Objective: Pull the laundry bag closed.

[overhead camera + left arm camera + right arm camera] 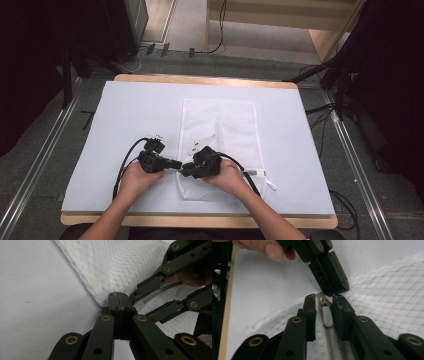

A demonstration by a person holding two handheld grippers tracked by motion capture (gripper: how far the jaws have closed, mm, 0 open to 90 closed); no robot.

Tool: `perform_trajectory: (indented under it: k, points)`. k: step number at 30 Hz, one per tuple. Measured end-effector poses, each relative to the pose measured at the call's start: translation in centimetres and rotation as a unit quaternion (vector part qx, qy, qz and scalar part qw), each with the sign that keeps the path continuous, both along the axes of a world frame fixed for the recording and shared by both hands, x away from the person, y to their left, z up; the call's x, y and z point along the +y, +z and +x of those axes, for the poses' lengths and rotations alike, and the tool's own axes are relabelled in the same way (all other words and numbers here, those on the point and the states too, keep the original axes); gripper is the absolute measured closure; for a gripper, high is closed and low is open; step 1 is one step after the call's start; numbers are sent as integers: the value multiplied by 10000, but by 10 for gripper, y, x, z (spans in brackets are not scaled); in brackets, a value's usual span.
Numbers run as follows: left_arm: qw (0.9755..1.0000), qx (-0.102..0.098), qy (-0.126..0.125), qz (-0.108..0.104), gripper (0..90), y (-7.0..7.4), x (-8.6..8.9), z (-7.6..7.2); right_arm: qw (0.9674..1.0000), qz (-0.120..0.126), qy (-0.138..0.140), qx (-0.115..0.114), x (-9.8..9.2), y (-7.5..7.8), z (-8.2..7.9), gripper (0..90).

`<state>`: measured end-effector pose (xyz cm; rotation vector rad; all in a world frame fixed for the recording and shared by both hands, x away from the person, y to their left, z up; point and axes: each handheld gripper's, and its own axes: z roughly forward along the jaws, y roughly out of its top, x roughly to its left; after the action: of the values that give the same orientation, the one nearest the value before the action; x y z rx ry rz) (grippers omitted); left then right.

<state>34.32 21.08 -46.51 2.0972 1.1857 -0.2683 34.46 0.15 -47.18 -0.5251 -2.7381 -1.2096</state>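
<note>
With the left gripper pinching the mesh bag corner beside the zipper pull, the spread right gripper should probably close squarely on that pull.

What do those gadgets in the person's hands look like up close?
Both the left gripper and right gripper are matte black, with flat linked bars joined by brass-ringed rivets and blocky jaws. A black cable trails from each. The forearms are bare, no sleeves.
</note>
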Motion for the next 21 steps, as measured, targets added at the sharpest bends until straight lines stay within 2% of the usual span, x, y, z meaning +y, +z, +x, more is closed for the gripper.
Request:
perform_trajectory:
  k: [4,6,8,12,21]
  points:
    - [10000,-3,-1,2,900,0,0,0,9999,-55,-1,-130,2,-1,-1,836]
    - [10000,-5,-8,-3,900,0,0,0,9998,-80,42,-181,3,0,-3,848]
    - [10000,-10,-17,-21,900,0,1,0,9996,-131,48,-249,3,1,-4,858]
    - [9999,-104,-87,47,900,0,0,-1,9998,-147,13,-95,-1,1,-1,867]
    - [9999,-64,-96,32,900,0,0,-1,9993,-261,58,-268,-1,3,-5,870]
